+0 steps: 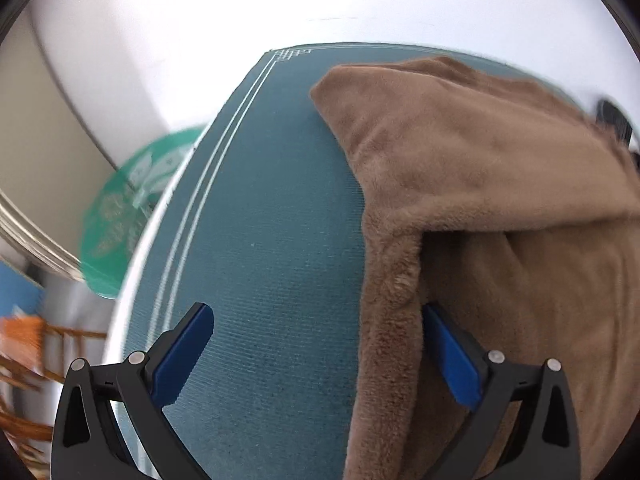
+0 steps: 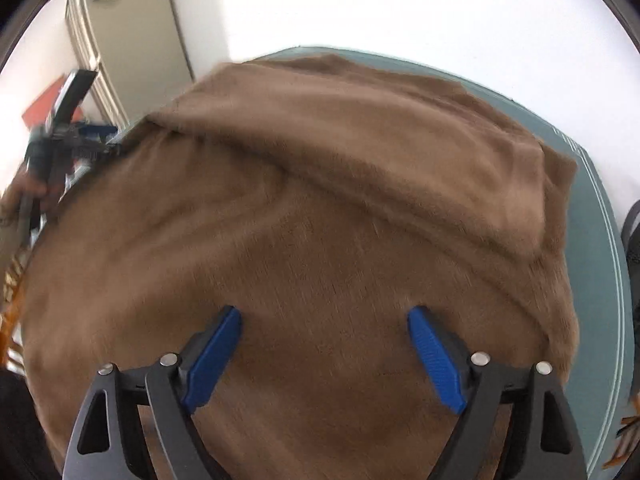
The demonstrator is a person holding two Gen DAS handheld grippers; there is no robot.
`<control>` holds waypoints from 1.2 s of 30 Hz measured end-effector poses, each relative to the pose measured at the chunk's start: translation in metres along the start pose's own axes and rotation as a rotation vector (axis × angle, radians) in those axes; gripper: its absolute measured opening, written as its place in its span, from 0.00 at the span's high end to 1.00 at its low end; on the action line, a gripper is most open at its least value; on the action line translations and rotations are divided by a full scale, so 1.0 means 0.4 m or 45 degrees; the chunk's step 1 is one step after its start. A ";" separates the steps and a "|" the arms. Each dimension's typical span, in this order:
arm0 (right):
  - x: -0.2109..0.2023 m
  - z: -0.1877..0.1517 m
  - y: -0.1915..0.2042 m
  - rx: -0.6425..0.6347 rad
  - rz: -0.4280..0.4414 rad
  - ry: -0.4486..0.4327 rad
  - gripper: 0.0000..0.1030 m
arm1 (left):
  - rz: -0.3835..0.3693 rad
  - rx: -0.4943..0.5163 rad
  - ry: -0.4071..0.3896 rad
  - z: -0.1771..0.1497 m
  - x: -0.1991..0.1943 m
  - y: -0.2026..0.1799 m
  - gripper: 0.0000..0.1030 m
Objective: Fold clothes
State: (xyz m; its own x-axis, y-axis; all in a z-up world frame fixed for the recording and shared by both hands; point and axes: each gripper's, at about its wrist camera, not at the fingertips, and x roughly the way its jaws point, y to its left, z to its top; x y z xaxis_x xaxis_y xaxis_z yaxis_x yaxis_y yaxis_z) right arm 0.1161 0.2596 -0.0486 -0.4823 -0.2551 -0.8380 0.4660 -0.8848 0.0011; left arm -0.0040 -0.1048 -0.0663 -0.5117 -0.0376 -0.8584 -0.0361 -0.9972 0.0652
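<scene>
Both my tongs are standing wide open, gripping nothing: my left gripper [image 1: 318,322] is hanging over the teal woven mat with white border lines [image 1: 256,216], its right blue pad [image 1: 450,354] tucking against a folded edge of the fluffy brown fleece garment [image 1: 500,184]. My right gripper [image 2: 324,326] is hovering over that garment's middle, which is lying spread across the mat.

One brown garment [image 2: 304,208] lies under and ahead of the right fingers [image 2: 214,356] and beside the left gripper's right finger [image 1: 452,352]. One teal mat [image 1: 272,240] lies between the left fingers. Two grippers, two blue-padded fingers each. One green disc [image 1: 120,216] sits left of the left fingers.
</scene>
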 end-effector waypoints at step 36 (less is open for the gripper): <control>-0.482 -0.386 0.116 0.135 -0.008 -0.353 0.12 | -0.177 0.086 -0.080 -0.284 -0.217 -0.142 0.00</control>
State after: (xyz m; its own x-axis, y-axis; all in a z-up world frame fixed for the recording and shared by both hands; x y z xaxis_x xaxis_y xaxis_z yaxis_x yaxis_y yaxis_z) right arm 0.3453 0.3280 0.0288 -0.6761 -0.3336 -0.6570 0.3892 -0.9188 0.0660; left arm 0.1399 -0.0523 -0.0533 -0.5504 0.1065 -0.8281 -0.1670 -0.9858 -0.0158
